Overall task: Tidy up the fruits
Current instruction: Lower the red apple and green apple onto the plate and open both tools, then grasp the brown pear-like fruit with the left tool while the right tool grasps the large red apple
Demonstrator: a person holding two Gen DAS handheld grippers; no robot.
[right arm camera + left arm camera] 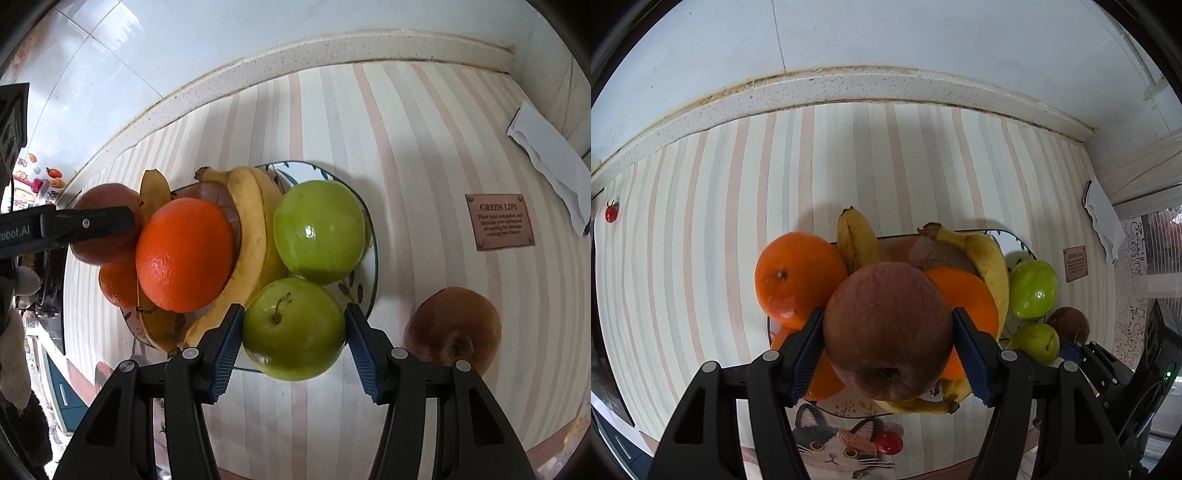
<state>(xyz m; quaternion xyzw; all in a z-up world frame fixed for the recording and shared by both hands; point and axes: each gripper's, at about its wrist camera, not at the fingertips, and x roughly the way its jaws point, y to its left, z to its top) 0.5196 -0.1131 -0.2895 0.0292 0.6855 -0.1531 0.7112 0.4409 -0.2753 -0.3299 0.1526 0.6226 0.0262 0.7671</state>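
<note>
We're gripping a round reddish-brown apple (888, 330) w/ the left gripper (888, 349), pads pressing both sides, above the piled white leaf-patterned plate (364, 284). We're clamping a shiny green apple (293, 330) in the right gripper (293, 349) at the plate's near edge. Another brownish apple (454, 326) is sitting apart on the striped worktop (424, 147).
</note>
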